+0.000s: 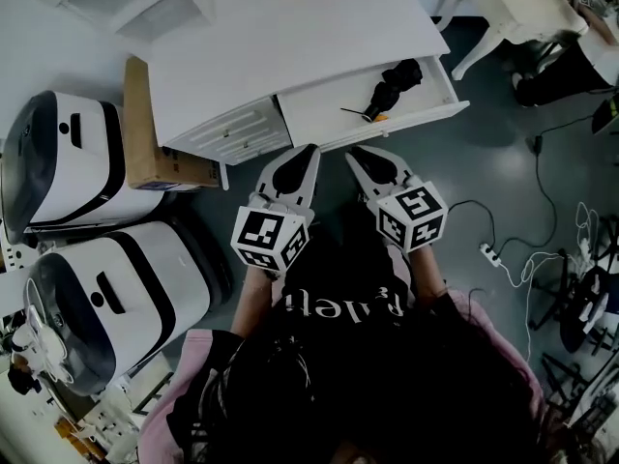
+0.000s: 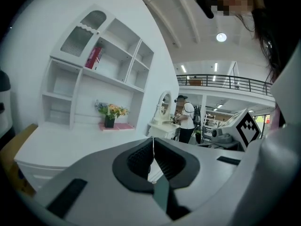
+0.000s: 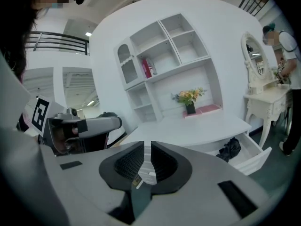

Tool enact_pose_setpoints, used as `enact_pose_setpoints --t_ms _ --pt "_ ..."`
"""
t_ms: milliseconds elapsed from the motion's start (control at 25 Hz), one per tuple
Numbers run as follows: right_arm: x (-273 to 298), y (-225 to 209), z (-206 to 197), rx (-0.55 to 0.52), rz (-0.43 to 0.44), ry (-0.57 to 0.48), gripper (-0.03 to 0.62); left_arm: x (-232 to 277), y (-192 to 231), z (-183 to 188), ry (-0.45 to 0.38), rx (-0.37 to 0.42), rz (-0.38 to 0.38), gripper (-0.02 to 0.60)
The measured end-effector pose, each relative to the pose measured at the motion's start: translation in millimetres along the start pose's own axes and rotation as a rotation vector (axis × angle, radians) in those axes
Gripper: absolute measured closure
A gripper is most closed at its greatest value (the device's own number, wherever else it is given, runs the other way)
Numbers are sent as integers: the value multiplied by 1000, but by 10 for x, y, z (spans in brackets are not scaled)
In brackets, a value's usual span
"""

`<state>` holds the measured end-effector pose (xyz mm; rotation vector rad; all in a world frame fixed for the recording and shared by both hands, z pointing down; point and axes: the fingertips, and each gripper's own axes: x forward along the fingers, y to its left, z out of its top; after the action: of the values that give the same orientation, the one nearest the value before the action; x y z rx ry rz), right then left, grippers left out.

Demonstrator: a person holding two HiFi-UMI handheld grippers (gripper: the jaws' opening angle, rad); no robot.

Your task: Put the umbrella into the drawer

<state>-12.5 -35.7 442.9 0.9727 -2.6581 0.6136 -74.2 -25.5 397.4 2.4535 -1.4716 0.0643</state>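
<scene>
The black folded umbrella [image 1: 392, 85] lies inside the open drawer [image 1: 426, 114] at the right end of the white desk [image 1: 290, 37]. The right gripper view shows the umbrella [image 3: 230, 149] in that drawer [image 3: 254, 158] too. Both grippers hang side by side over the dark floor, a short way in front of the drawer and apart from it. My left gripper [image 1: 308, 151] is shut, its pads meeting at the tip [image 2: 153, 142] with nothing held. My right gripper [image 1: 356, 155] is shut to a thin slit [image 3: 147, 147], and nothing lies between its pads.
Two white and black machines [image 1: 68, 162] [image 1: 106, 298] and a cardboard box [image 1: 145, 133] stand left of the desk. Cables and a power strip [image 1: 488, 251] lie on the floor at the right. A shelf unit with flowers [image 3: 189, 100] tops the desk. A white mirror table [image 3: 261, 93] stands beyond.
</scene>
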Motion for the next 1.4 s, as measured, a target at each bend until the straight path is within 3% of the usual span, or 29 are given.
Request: enact_pose_setpoints --t_ms 280,600,1400 --pt "-168 573 -260 21 -68 -21 523 -571 -12 -195 1 -12 -69 565" --pt "-421 891 -407 31 -145 -56 528 -907 -177 -293 5 4 -150 565" --pt "-551 1361 -684 12 -148 -31 537 -1369 -371 -461 8 12 -189 565"
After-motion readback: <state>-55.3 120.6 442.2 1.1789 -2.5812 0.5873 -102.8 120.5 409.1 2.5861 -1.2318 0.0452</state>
